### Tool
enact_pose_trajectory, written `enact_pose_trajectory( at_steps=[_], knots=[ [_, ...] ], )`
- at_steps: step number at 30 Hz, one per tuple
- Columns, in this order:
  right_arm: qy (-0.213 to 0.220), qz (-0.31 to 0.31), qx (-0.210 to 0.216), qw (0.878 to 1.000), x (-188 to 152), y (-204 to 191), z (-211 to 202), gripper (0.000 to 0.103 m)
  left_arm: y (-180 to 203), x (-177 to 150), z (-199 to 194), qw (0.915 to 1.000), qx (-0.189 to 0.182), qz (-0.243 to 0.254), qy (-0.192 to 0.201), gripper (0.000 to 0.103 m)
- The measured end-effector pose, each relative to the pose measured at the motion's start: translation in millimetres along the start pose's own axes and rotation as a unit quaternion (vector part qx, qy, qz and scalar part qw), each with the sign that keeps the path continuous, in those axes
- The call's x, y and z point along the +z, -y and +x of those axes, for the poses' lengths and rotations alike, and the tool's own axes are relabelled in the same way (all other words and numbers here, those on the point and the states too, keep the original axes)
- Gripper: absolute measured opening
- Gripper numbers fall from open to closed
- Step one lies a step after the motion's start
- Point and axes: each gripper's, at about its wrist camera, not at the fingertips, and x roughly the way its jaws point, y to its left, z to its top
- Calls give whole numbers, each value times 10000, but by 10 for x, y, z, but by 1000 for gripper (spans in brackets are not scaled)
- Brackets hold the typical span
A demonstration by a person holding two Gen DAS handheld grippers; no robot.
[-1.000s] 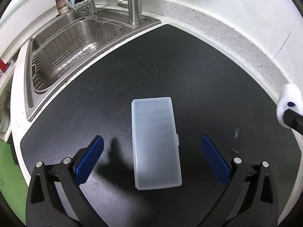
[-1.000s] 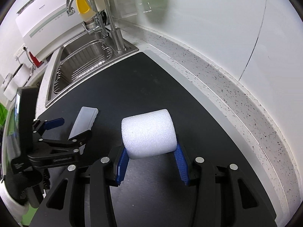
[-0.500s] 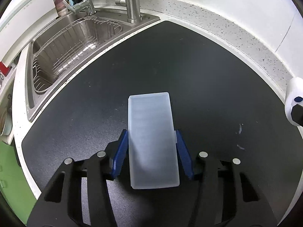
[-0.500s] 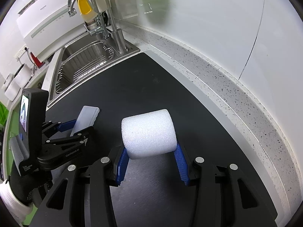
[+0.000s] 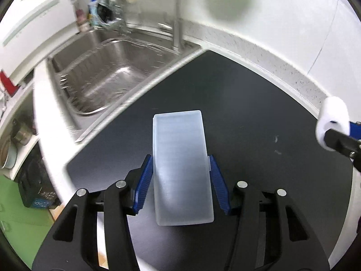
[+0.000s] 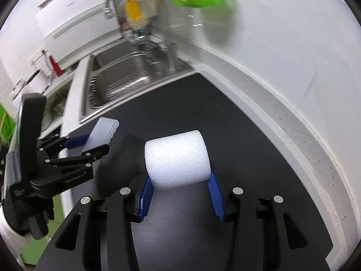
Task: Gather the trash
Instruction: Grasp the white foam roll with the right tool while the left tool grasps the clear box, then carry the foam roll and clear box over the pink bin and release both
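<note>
1. The left gripper (image 5: 180, 180) fills the lower middle of its own wrist view, black arms converging upward, its blue pads (image 5: 143, 185) pressed against both long sides of a frosted plastic box (image 5: 181, 169).
2. In the right wrist view the same left gripper (image 6: 90, 142) sits at the left edge, tilted, pointing toward the upper right.
3. The right gripper (image 6: 180, 187) occupies the lower middle of its view, blue pads (image 6: 215, 194) clamped on the ends of a white foam cylinder (image 6: 177, 158).
4. In the left wrist view the right gripper's tip (image 5: 338, 133) enters at the right edge.
</note>
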Motion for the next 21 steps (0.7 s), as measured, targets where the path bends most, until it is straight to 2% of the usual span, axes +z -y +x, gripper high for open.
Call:
enact_pose_trajectory(
  at_steps=[6, 11, 16, 21],
  knots=[
    [23, -453, 453, 9979, 50, -855, 36, 44, -773, -354, -577, 9990, 269, -292, 191, 51],
    [-26, -973, 948, 9907, 63, -1718, 123, 44, -1443, -724, -956, 9958, 549, -697, 240, 51],
    [-222, -1487, 1408, 9786, -6, -2564, 324, 44, -2166, -1215, -1230, 9881, 839, -1279, 154, 51],
    [-482, -2047, 1690, 9629, -189, -3388, 620, 44, -2751, -1711, -1305, 9779, 1019, -1825, 33, 51]
  ],
)
